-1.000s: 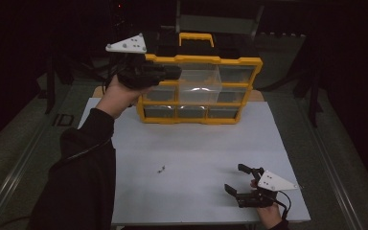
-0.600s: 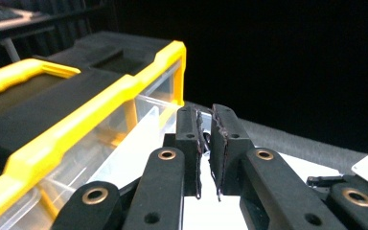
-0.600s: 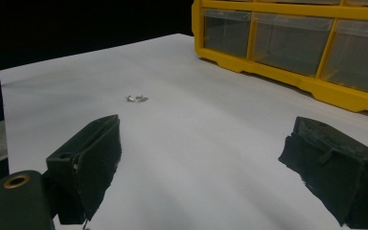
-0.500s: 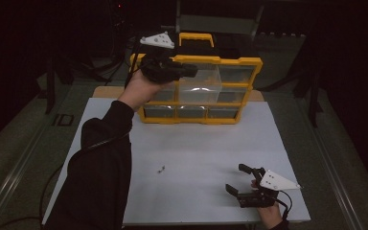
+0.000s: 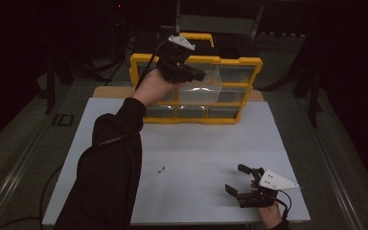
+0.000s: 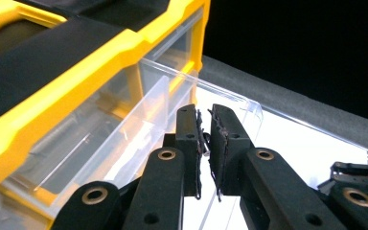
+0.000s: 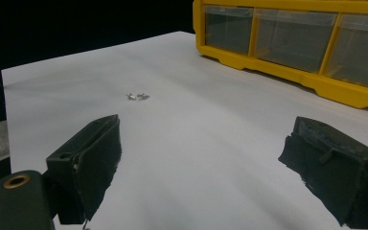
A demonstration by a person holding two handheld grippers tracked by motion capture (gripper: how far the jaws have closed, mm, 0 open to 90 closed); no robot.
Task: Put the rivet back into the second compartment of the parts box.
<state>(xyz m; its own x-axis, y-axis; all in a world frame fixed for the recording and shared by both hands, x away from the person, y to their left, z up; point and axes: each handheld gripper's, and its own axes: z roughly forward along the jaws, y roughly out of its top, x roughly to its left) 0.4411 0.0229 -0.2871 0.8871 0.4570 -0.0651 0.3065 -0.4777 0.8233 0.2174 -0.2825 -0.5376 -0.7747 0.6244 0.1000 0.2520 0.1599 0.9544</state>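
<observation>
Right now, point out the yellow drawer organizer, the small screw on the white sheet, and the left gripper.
yellow drawer organizer [image 5: 249,61]: high view, its top yellow frame edge.
small screw [image 5: 161,168]: high view, the screw's middle.
left gripper [image 6: 204,143]: left gripper view, midway between its nearly shut fingertips.

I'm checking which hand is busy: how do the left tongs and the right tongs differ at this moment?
The left tongs are raised at the yellow drawer organizer, jaws shut beside its pulled-out clear drawer; whether they pinch its wall is unclear. The right tongs sit low over the white sheet, jaws wide open and empty. Both are black, with a grey plate on top.
</observation>
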